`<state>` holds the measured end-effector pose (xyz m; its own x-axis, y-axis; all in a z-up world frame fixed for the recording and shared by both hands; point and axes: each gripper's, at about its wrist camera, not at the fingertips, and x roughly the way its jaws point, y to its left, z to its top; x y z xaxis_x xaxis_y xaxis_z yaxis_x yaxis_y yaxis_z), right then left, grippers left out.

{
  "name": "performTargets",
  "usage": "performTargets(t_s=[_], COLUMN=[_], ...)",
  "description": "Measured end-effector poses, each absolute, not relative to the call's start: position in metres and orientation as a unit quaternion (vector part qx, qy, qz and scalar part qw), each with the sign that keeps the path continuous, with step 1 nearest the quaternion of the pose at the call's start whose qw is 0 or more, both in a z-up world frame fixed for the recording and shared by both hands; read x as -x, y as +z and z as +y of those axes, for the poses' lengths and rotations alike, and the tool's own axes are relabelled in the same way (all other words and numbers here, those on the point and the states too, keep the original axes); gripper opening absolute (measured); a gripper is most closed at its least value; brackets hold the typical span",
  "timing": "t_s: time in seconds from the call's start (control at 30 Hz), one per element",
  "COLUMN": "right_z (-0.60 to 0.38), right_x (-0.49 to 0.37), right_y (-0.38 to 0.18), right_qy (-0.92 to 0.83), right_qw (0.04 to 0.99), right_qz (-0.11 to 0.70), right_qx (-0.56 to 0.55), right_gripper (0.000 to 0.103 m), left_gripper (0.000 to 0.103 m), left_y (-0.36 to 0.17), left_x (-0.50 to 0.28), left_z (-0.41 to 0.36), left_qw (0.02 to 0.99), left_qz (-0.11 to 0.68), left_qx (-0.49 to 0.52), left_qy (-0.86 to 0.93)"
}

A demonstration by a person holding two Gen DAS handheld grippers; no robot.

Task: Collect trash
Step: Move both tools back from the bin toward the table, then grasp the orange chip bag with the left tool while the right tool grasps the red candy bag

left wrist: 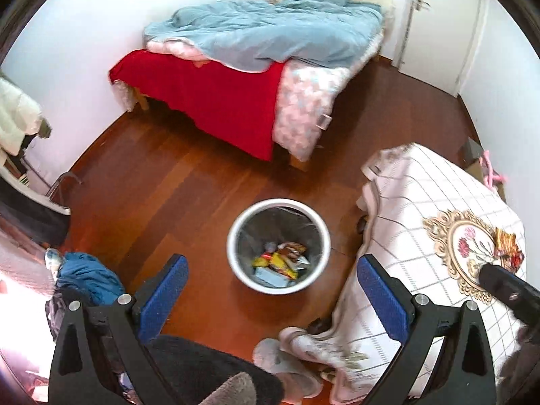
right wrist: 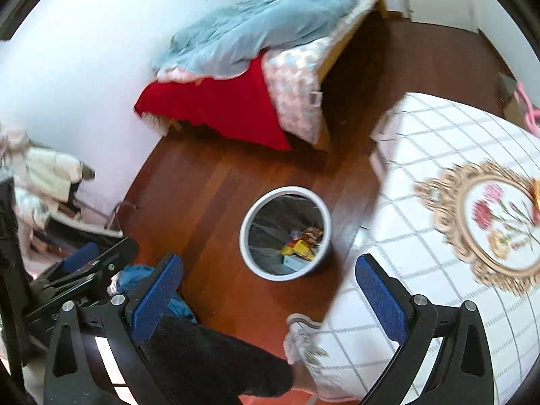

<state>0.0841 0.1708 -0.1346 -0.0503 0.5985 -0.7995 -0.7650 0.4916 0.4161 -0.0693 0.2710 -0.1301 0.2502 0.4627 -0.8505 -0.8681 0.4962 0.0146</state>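
Note:
A white round trash bin (left wrist: 233, 233) with a dark liner stands on the wooden floor; it also shows in the right wrist view (right wrist: 245, 236). Several wrappers (left wrist: 281, 261) lie in its bottom. My left gripper (left wrist: 271, 290) is open and empty, held above and just in front of the bin. My right gripper (right wrist: 268, 290) is open and empty, also above the bin's near side. A colourful wrapper (left wrist: 506, 246) lies on the checked tablecloth at the right, next to the dark tip of the other gripper (left wrist: 499, 280).
A table with a white checked cloth (right wrist: 438, 141) and a floral mat (right wrist: 499, 222) stands right. A bed with blue duvet and red sheet (left wrist: 219, 94) is behind the bin. Blue clothes (left wrist: 87, 276) lie at left. A slippered foot (left wrist: 287, 368) is near.

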Motion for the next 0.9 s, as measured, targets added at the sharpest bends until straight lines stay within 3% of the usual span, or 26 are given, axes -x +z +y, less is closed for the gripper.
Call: performTargets(t_s=[0.43, 0.5, 0.73, 0.8, 0.9], right_z=[-0.054, -0.078, -0.105, -0.100, -0.103], right_x=[-0.354, -0.396, -0.474, -0.483, -0.483], right_y=[-0.203, -0.223, -0.277, -0.288, -0.294], right_qy=[0.203, 0.167, 0.154, 0.164, 0.176], right_qw=[0.792, 0.792, 0.769, 0.767, 0.769], right_qz=[0.575, 0.587, 0.618, 0.619, 0.612], right_qx=[0.010, -0.005, -0.045, -0.046, -0.053], right_gripper=[0.100, 0.089, 0.074, 0.055, 0.046], left_gripper=[0.102, 0.102, 0.102, 0.102, 0.101], left_y=[-0.242, -0.249, -0.250, -0.249, -0.257], left_x=[-0.183, -0.214, -0.300, -0.320, -0.360], left_z=[0.174, 0.160, 0.127, 0.120, 0.102], left_qw=[0.757, 0.759, 0.768, 0.771, 0.773], left_qz=[0.541, 0.551, 0.561, 0.559, 0.566], left_qx=[0.184, 0.171, 0.185, 0.208, 0.227], left_qy=[0.318, 0.302, 0.247, 0.222, 0.178])
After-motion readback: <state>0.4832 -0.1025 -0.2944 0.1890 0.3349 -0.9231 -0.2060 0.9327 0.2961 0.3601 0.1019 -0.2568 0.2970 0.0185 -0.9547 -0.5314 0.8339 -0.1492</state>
